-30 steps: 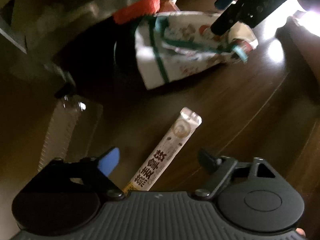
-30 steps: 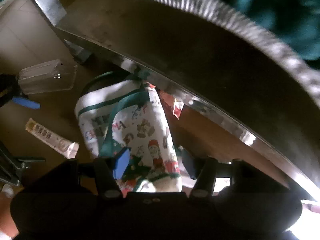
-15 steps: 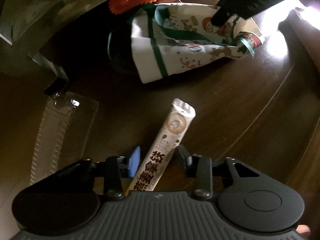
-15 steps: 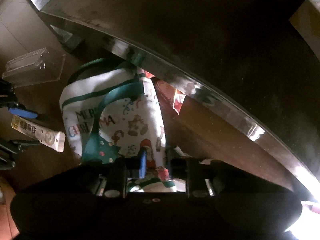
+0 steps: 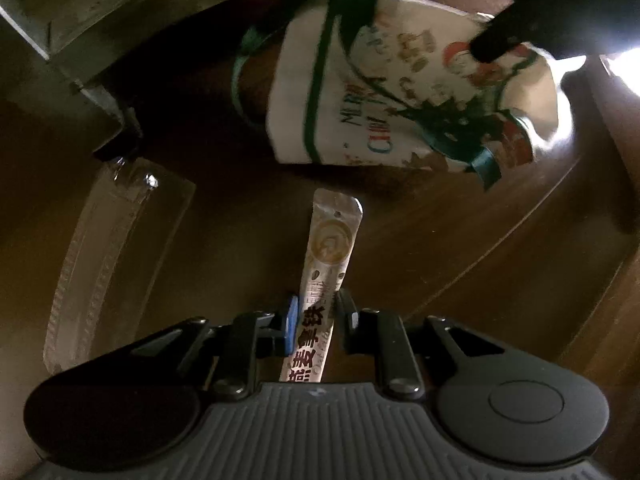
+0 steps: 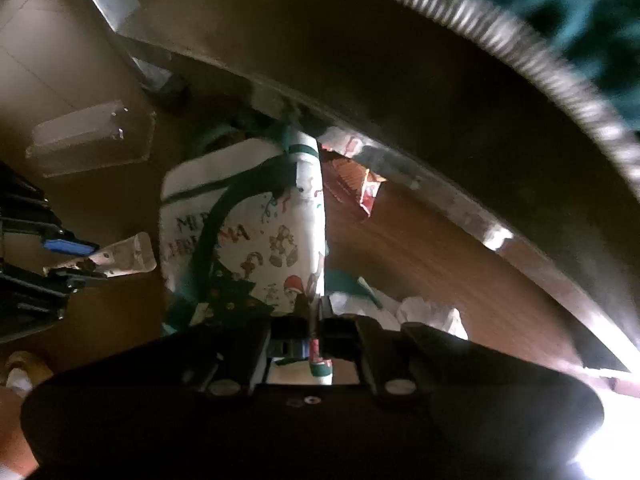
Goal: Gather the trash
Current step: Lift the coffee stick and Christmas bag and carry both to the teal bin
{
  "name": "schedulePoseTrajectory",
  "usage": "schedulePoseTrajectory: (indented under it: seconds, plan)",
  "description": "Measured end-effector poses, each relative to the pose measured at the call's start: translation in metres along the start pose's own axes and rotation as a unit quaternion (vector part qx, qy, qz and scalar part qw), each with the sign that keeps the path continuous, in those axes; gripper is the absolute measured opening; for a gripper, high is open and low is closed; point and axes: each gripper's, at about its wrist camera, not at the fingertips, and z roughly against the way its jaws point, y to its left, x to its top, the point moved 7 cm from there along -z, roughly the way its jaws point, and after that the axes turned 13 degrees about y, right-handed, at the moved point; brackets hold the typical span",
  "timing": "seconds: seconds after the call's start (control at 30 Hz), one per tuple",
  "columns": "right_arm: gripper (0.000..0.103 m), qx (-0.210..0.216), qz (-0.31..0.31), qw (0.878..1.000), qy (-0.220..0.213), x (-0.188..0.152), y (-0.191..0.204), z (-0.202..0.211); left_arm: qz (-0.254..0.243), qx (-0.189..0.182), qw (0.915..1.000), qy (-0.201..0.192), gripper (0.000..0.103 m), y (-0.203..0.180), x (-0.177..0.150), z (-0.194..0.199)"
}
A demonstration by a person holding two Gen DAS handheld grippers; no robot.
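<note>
Dim floor-level scene under a low, dark piece of furniture (image 6: 400,80) with a ribbed edge; both tools point down at a wooden floor (image 5: 460,260).

Printed Christmas bag (image 5: 400,92): white fabric with green trim, lying on the floor just beyond the sachet. The right gripper (image 6: 316,320) has its jaws pressed together on a thin fold of the bag's edge. Risk: so narrow a pinch of limp cloth may slip free on lifting, or the bag may hang folded with its mouth shut, leaving no opening for the trash.

Clear plastic tray (image 5: 112,248): flat on the floor to the left of the sachet, apart from both tools and uncollected. Risk: it is hard to see in this light, and its flat, smooth walls offer little purchase.

Coffee sachet (image 5: 324,272): a long, narrow stick pack lying lengthwise between the jaws of the left gripper (image 5: 314,312). The jaws are closing on its lower part, the blue pad against one edge. Risk: a grip near one end lets the long free end droop or swing and catch the bag's rim; a flat, slick pack may also twist out.

Red wrapper (image 6: 360,188): crumpled beside the bag at the furniture's edge. Risk: easily overlooked or pushed farther beneath.
</note>
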Motion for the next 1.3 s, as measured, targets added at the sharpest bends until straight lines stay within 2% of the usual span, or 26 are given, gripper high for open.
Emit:
schedulePoseTrajectory:
  seconds: [0.2,0.4,0.6,0.77,0.97,1.03,1.07,1.2,1.3]
  plan:
    - [0.002,0.008,-0.033,0.999,0.014,-0.033,0.0,0.038,-0.006,-0.005,1.0,0.006,0.016,-0.005,-0.011,0.022]
    - [0.002,-0.017,-0.024,1.0,-0.003,-0.064,-0.001,0.089,-0.042,-0.005,0.9988,-0.024,0.014,-0.018,-0.014,0.071]
    - [0.002,-0.046,-0.027,0.997,-0.052,-0.086,-0.01,0.164,-0.054,-0.018,0.996,-0.069,0.007,-0.038,-0.009,0.142]
    - [0.002,-0.073,-0.033,0.992,-0.097,-0.11,-0.019,0.228,-0.073,-0.001,0.992,-0.103,0.007,-0.056,-0.008,0.2]
    - [0.002,-0.075,-0.046,0.989,-0.119,-0.128,-0.023,0.247,-0.071,0.015,0.9902,-0.119,0.007,-0.061,-0.008,0.222]
    - [0.002,-0.081,-0.04,0.987,-0.133,-0.135,-0.027,0.266,-0.068,0.026,0.989,-0.129,0.007,-0.061,-0.008,0.239]
    - [0.002,-0.089,-0.037,0.985,-0.141,-0.139,-0.028,0.277,-0.065,0.02,0.9885,-0.135,0.007,-0.063,-0.008,0.252]
    - [0.002,-0.118,-0.031,0.976,-0.178,-0.155,-0.041,0.328,-0.073,0.024,0.9811,-0.177,0.007,-0.085,-0.009,0.308]
    - [0.002,-0.141,-0.049,0.966,-0.209,-0.171,-0.056,0.37,-0.073,0.029,0.9731,-0.217,0.007,-0.104,-0.004,0.356]
